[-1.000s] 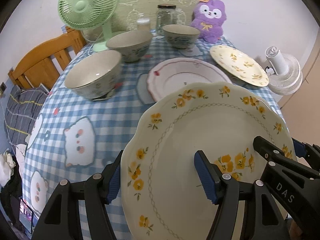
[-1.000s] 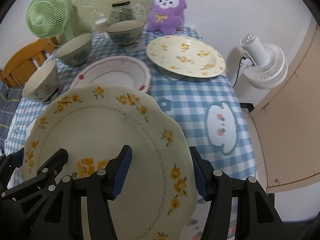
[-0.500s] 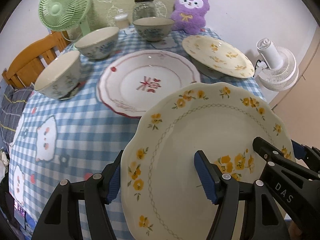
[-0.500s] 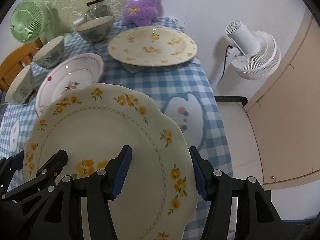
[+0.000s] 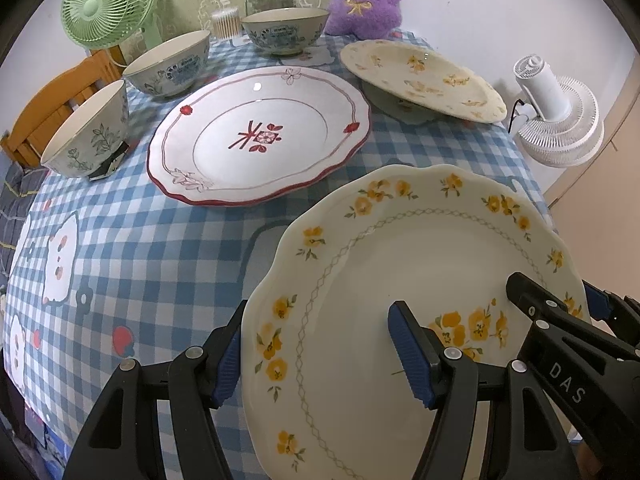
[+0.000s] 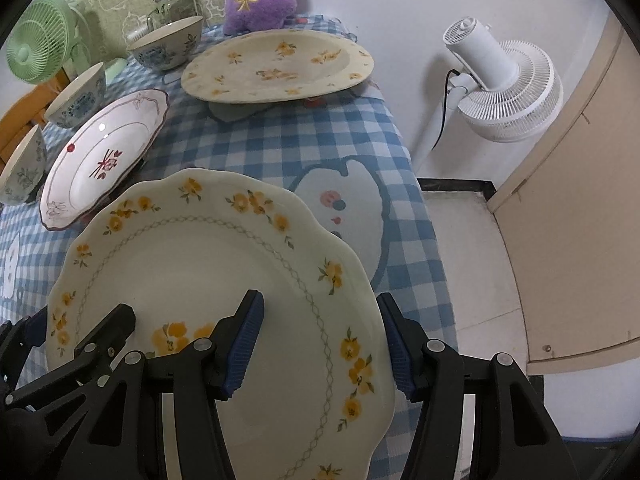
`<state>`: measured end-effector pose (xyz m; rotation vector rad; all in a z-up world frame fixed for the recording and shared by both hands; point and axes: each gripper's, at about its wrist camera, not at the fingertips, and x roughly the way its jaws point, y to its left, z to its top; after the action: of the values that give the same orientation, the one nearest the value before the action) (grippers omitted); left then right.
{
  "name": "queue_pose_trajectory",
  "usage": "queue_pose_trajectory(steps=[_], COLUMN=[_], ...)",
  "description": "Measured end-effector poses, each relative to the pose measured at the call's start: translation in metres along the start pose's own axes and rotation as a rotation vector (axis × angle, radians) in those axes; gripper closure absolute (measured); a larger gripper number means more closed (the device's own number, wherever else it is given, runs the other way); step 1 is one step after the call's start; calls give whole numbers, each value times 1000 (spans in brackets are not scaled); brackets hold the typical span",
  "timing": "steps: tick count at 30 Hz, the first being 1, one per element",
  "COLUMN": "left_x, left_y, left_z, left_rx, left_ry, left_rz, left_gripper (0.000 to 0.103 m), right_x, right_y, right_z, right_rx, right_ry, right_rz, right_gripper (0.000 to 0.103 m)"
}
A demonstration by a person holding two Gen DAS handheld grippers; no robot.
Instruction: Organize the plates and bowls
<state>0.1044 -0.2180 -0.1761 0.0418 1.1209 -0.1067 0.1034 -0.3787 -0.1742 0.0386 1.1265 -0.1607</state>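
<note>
Both grippers clamp the yellow-flower plate [image 5: 420,280], lower right of frame: left gripper [image 5: 316,350] on its left rim, right gripper [image 6: 320,340] on its right rim. Above counter [image 5: 160,240]. Risk: uneven pull tilts it, slips; could strike red-trim plate [image 5: 256,136].

Black left gripper [image 5: 320,352], blue ribbed pads [image 5: 408,352], silver screws.

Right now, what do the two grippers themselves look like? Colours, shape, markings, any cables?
Both match. The left gripper and the right gripper are black plastic, angular, with triangular cutouts and small silver screws or rivets. Their jaws are lined with ribbed blue pads. The right gripper's body, seen from the left wrist camera, carries white lettering "DAS". No cables or sleeves are visible on either.
</note>
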Motion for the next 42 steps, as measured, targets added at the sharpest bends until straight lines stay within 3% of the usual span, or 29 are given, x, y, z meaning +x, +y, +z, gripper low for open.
queue_pose_trajectory(steps=[11,17,20,25,42], left_x=[2,-1,-10,-24,-87], left_y=[1,2,3,4,18], left_z=[1,1,3,9,35], left_rx=[-2,-8,-5,-12,-33], left_ry=[-15,-23,-45,-76,-176], left_rz=[14,10,23,22,3], left_gripper=[34,31,24,15,6], right_x=[4,-6,-12,-31,-110], right_y=[4,9,4,-2,0], right_z=[1,5,10,20,45], right_rx=[-12,-65,-56,-65,-42], right_ry=[3,-28,-42,-78,-198], right_rz=[20,-7,-3,28,69], right_gripper=[38,33,30,29,29])
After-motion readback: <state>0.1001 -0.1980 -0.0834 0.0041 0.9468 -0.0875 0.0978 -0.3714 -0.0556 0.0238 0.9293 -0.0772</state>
